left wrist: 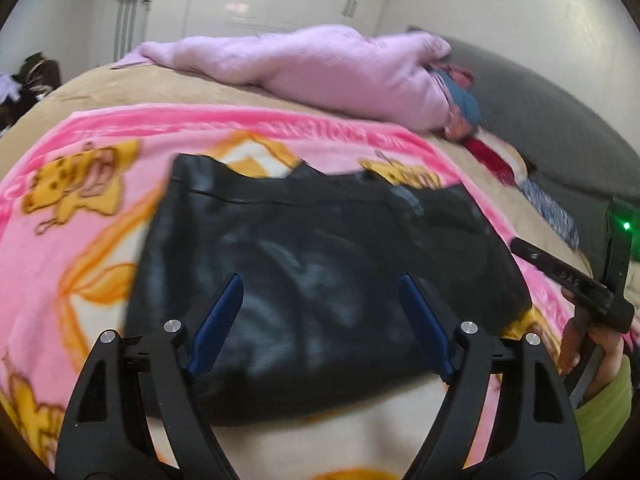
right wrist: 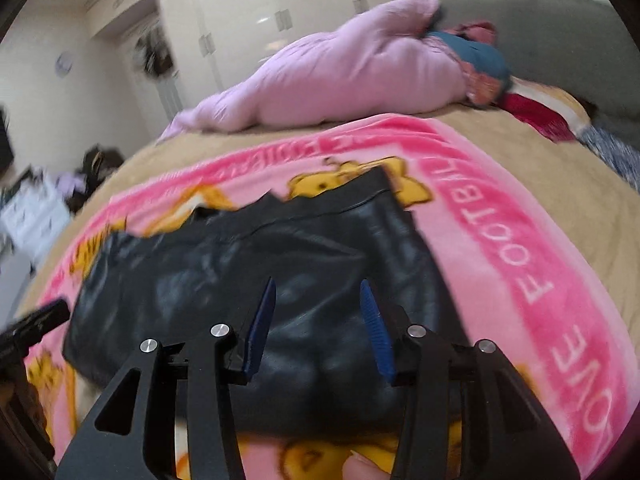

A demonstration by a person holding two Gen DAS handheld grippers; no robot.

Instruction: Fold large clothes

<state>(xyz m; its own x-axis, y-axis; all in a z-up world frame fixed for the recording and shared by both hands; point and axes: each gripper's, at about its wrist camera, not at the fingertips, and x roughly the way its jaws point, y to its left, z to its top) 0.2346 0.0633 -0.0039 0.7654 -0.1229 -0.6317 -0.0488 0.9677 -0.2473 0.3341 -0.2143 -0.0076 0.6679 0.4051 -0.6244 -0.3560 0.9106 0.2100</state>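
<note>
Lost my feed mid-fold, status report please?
Left claw open, empty. Right claw open, empty. Black garment folded on pink blanket. Nothing blocking.

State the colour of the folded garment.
Black garment, slightly shiny; clearest in the right wrist view.

You have a glossy black leather-look garment lying on a pink fleece blanket printed with yellow cartoon animals and white lettering on a darker pink band. Under it the bedspread is tan. Behind lies a pale lilac comforter. Your gripper pads are blue.
</note>
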